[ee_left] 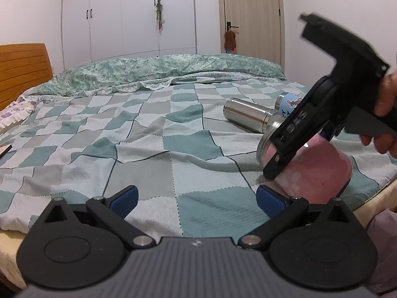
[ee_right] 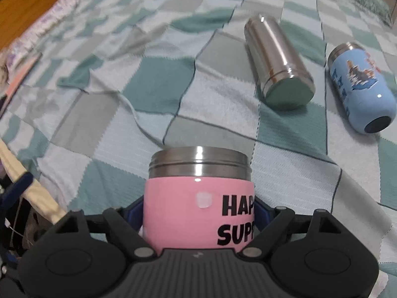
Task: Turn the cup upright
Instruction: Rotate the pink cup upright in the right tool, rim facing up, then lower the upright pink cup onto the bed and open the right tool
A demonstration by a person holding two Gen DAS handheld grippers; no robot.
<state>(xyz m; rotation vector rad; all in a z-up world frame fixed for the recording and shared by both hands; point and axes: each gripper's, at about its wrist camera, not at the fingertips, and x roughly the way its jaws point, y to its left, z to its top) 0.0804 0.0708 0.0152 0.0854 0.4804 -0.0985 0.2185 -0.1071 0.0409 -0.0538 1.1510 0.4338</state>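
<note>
The pink cup (ee_right: 198, 198) is clamped between the blue pads (ee_right: 260, 214) of the right gripper (ee_right: 198, 221), jaws closed onto its body on both sides. The cup is seen lengthwise from the right wrist: steel threaded rim (ee_right: 199, 162) pointing away from the gripper, pink body running back to the gripper base. Black lettering "HAP" / "SUPP" is partly shown on the cup's right side. From the left wrist view the cup (ee_left: 312, 171) is seen tilted, rim end raised off the checked blanket (ee_left: 173, 149), pink body low against the bedding; whether the base is touching the blanket cannot be told. The right gripper (ee_left: 275, 166) is seen there coming down from the upper right, held by a hand (ee_left: 387, 114).

The left gripper (ee_left: 196, 198) is spread wide, nothing between its blue pads (ee_left: 124, 198); it is held low over the blanket, with the pink cup just ahead and to its right.

Ahead of the right gripper and to its right, a steel flask (ee_right: 278, 62) is lying on its side on the blanket (ee_right: 124, 87). Further right, well apart from the cup, a light blue bottle (ee_right: 359, 89) with a printed picture is also lying on its side. Both are seen beyond the cup in the left view: flask (ee_left: 248, 114), bottle (ee_left: 290, 101) partly hidden by the right gripper.
</note>
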